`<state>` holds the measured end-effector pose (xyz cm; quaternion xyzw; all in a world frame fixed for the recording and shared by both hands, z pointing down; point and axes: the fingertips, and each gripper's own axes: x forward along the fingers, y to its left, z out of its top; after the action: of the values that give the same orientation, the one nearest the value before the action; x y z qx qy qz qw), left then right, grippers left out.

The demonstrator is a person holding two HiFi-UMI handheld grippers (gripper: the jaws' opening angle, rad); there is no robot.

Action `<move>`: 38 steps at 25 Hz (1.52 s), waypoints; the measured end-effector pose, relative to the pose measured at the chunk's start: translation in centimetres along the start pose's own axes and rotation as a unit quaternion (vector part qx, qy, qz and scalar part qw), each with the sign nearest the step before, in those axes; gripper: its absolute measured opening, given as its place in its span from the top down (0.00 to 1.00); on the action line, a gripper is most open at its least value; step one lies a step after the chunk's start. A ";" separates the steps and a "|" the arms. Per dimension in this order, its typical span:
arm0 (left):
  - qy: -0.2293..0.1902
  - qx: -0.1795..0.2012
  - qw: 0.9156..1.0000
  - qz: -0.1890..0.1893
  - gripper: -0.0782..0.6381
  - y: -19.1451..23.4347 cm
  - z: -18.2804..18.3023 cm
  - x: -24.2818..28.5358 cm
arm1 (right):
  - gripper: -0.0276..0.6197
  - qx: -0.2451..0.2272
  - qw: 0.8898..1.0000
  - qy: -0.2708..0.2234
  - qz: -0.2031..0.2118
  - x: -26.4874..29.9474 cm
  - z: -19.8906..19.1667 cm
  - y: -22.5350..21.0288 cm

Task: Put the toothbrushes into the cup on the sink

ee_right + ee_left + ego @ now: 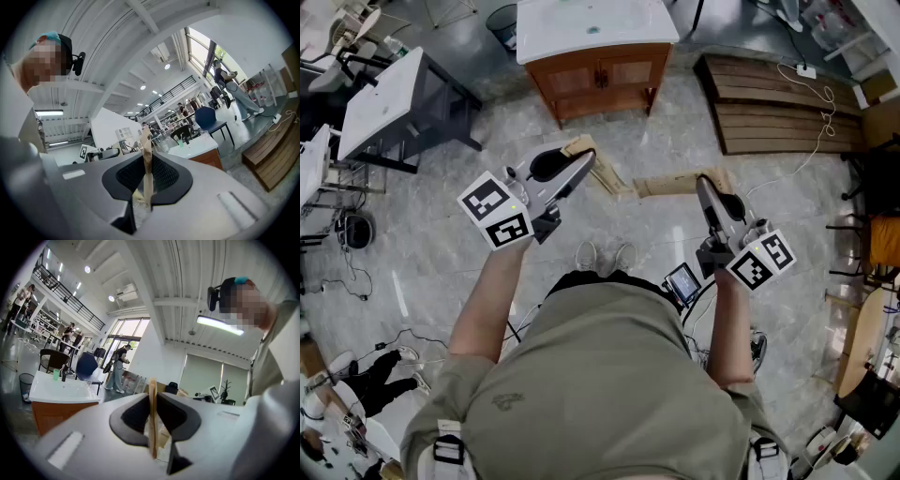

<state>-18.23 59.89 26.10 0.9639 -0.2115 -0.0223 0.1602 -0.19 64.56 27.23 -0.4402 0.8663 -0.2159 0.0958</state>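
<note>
- Sink [596, 21]: white, on a wooden cabinet [600, 75], far ahead across the floor, well apart from both grippers.
- Left gripper [586, 161]: level, jaws narrow, clamped on a tan toothbrush [152, 427] seen edge-on.
- Right gripper [703, 183]: level, jaws narrow, clamped on a second toothbrush [146, 159], also tan.
- Cup [56, 374]: green, upright on the sink top.

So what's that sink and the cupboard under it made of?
The sink looks like white glazed ceramic, smooth and glossy, though it could be resin. The cupboard looks like reddish-brown varnished wood, with panelled doors.
</note>
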 end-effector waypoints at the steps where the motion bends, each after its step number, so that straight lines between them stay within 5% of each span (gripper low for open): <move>1: 0.000 0.000 1.000 -0.002 0.82 0.1 0.0 0.1 | 0.89 0.000 1.000 0.000 -0.001 0.1 0.0 0.0; 38: 0.003 -0.010 1.000 0.026 0.82 4.0 -1.6 6.2 | 0.89 0.012 1.000 0.006 -0.021 0.0 0.9 -9.5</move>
<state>-14.03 54.42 29.07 0.9564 -0.2362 -0.0176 0.1708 6.97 59.36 30.77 -0.4562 0.8544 -0.2313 0.0914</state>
